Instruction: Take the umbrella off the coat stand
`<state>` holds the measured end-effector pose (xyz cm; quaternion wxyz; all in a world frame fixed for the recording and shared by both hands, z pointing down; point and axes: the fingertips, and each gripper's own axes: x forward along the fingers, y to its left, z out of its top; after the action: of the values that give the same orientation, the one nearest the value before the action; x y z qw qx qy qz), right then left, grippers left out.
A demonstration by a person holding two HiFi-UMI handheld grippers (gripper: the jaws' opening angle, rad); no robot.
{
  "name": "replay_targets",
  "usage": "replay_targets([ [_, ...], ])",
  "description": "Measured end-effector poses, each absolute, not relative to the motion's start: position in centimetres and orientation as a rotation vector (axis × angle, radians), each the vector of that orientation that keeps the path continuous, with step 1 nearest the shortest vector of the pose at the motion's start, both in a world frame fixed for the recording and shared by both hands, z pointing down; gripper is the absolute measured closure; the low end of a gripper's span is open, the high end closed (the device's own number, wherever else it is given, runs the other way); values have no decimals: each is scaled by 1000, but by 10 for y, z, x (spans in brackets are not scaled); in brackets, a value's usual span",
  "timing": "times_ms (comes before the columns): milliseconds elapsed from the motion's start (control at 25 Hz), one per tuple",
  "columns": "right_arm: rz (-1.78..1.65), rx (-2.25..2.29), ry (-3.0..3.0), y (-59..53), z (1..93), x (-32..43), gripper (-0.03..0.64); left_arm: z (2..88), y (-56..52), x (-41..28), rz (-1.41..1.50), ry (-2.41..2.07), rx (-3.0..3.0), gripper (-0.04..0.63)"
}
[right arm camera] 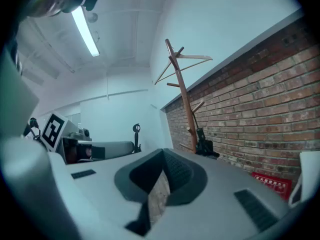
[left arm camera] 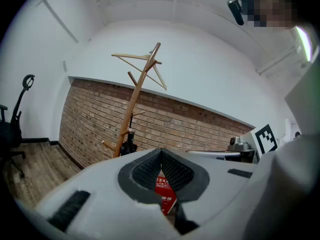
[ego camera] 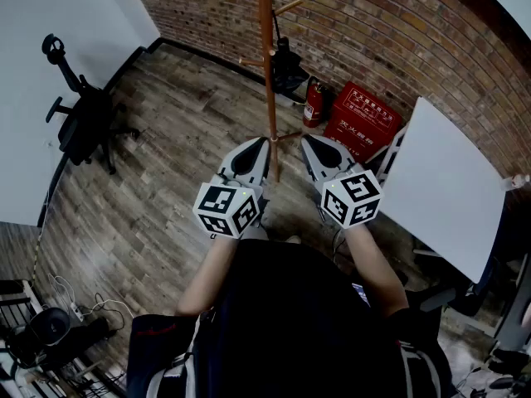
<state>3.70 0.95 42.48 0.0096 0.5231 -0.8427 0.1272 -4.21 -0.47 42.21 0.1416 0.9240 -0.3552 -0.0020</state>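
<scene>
- The umbrella (ego camera: 286,66), black and folded, hangs low on the coat stand (ego camera: 265,56), on the side toward the brick wall (ego camera: 373,23) and well apart from you.
- As I judge it, the main risk is a sideways pull. The top of the umbrella may catch on its peg, the thin stand could tip, and the hanger (left arm camera: 140,59) at the top could slide off.
- Its long axis runs roughly upright, with the thin end up at the peg and the bulkier end down. I cannot tell whether it touches the floor.
- Your left tongs (ego camera: 265,140) and right tongs (ego camera: 304,138) are both closed with nothing in them. You hold them side by side, facing the stand. If you reach in like this you will only nudge the umbrella, so open one first.
- Past the stand are a fire extinguisher (ego camera: 313,102) and a red box (ego camera: 361,118). A white tabletop (ego camera: 444,181) is at your right and an office chair (ego camera: 83,114) far to your left.
</scene>
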Motion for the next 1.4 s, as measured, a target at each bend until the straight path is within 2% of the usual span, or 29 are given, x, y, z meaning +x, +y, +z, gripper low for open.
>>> replay_targets([
  [840, 486, 1662, -2608, 11, 437, 43, 588, 425, 6, -46, 9, -1068, 2637, 575],
  [1400, 470, 1656, -2593, -29, 431, 32, 587, 426, -34, -48, -15, -1043, 2621, 575],
])
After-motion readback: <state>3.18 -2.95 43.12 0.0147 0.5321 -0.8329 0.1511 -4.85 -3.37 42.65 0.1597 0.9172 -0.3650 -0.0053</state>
